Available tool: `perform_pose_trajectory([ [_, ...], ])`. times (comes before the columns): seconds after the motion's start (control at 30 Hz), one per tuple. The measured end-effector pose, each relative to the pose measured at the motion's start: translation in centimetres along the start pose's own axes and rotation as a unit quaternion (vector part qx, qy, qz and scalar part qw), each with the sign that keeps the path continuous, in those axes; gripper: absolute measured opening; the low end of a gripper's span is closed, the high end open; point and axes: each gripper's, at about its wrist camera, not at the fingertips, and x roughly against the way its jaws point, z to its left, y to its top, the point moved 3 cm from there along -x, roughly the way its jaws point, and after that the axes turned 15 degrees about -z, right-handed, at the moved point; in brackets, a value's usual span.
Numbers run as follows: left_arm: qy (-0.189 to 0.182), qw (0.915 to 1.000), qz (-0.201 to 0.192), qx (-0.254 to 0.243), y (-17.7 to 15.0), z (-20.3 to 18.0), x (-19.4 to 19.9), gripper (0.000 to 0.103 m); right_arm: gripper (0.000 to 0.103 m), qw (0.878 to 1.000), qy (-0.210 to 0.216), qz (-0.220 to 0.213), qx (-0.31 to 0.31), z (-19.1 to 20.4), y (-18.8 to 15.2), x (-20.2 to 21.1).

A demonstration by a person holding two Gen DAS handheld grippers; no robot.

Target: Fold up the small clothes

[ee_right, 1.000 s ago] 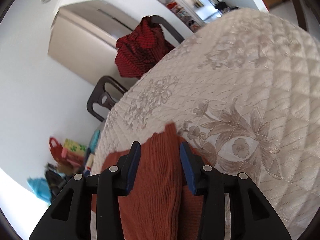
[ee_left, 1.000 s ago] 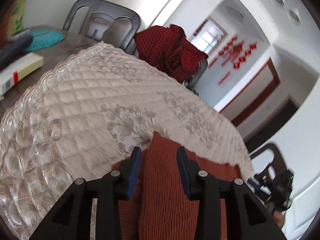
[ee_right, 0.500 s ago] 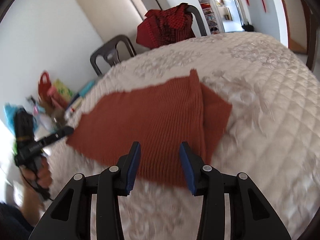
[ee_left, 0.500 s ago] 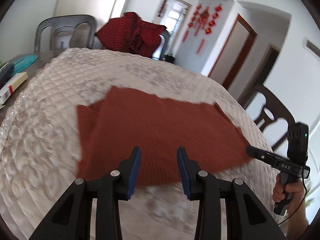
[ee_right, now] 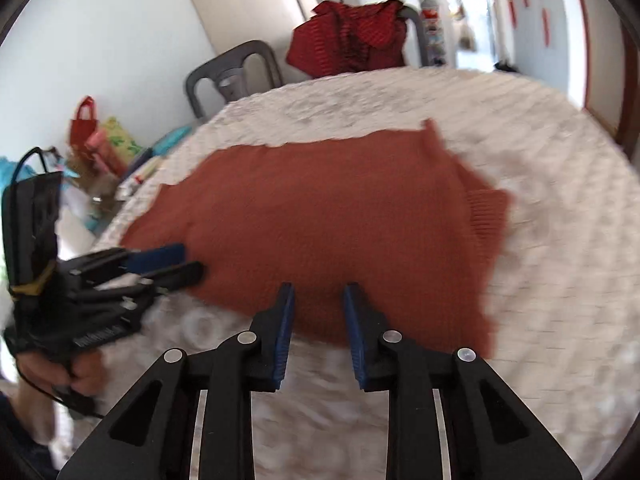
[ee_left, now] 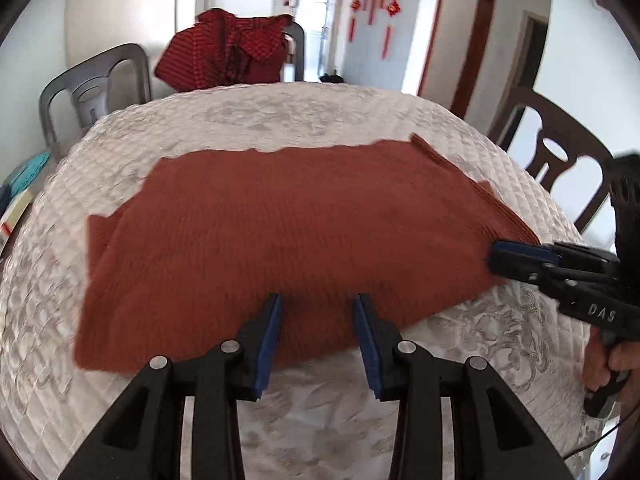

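Observation:
A rust-red knitted garment [ee_left: 288,232] lies spread flat on the quilted cream tablecloth [ee_left: 304,116]; it also shows in the right wrist view [ee_right: 340,208]. My left gripper [ee_left: 316,304] is open and empty, its tips just above the garment's near edge. It also shows in the right wrist view [ee_right: 160,264] at the garment's left edge. My right gripper [ee_right: 318,294] is open and empty over the near edge. It also shows in the left wrist view [ee_left: 516,256] at the garment's right corner.
A dark red checked cloth [ee_left: 228,52] hangs over a chair at the far side. A grey chair [ee_left: 92,84] stands far left, a dark wooden chair [ee_left: 560,160] at the right. Books and bags [ee_right: 104,148] lie to the left of the table.
Both grippers let go of the garment and pulled back toward me. The garment, earlier held up close between the fingers, now lies flat on the table. The views are blurred from motion.

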Motion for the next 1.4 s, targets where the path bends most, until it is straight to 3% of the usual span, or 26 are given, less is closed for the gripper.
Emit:
perform_pose_trajectory([
  [0.2, 0.059, 0.9954, -0.05, 0.056, 0.6, 5.4, 3.0, 0.04, 0.025, 0.999, -0.023, -0.025, -0.043, -3.2, -0.2, 2.8],
  [0.3, 0.081, 0.9927, -0.016, 0.087, -0.4, 7.9, 1.9, 0.039, 0.025, 0.997, -0.034, -0.018, -0.064, -4.7, -0.5, 2.7],
  [0.47, 0.055, 0.9908, -0.022, 0.122, -0.9, 8.9, 2.2, 0.038, 0.022, 0.997, -0.034, -0.02, -0.073, -4.9, -0.4, 2.7],
  [0.63, 0.015, 0.9831, -0.029, 0.18, -1.1, 10.3, 2.5, 0.038, 0.022, 0.99, -0.001, -0.026, -0.138, -6.6, -0.6, 2.8],
  [0.87, 0.042, 0.9799, -0.04, 0.191, -2.6, 11.2, 6.0, 0.039, 0.024, 0.985, -0.006, -0.028, -0.168, -6.5, -1.7, 4.5],
  [0.93, 0.061, 0.977, -0.035, 0.201, -3.3, 11.8, 6.4, 0.039, 0.024, 0.983, -0.006, -0.018, -0.182, -6.7, -2.6, 4.9],
  [1.0, 0.055, 0.973, -0.028, 0.222, -4.0, 12.1, 6.8, 0.039, 0.025, 0.981, 0.003, -0.015, -0.196, -6.7, -3.3, 5.1],
  [1.13, 0.044, 0.9702, -0.033, 0.236, -4.1, 12.3, 6.3, 0.044, 0.046, 0.975, 0.028, -0.023, -0.218, -6.2, -3.3, 5.2],
  [1.4, 0.032, 0.9586, -0.048, 0.279, -3.1, 12.8, 4.3, 0.046, 0.047, 0.967, 0.046, -0.023, -0.25, -6.4, -2.2, 2.8],
])
